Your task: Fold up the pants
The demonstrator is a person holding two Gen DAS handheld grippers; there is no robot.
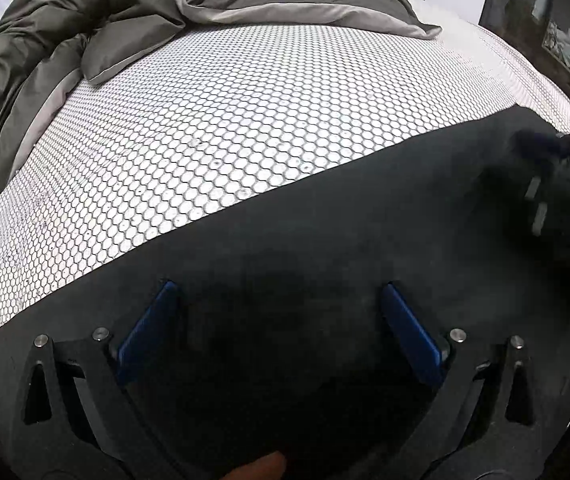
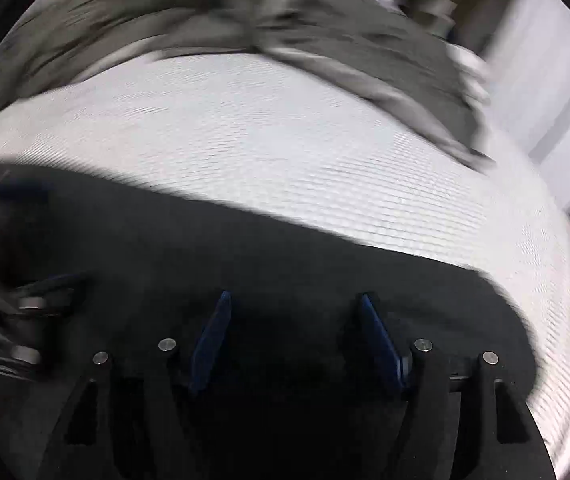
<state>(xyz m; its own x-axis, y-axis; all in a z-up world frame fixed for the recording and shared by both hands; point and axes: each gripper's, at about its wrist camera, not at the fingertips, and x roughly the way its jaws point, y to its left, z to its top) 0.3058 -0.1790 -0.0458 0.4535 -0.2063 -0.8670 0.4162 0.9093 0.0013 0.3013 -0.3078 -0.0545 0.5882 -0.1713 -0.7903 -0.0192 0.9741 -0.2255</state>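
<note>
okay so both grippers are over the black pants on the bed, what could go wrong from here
The left gripper and right gripper both stand open above the flat black pants, so a pinch may catch only one layer, or the honeycomb bed cover too. The right wrist view is blurred, so aim there looks uncertain.
</note>
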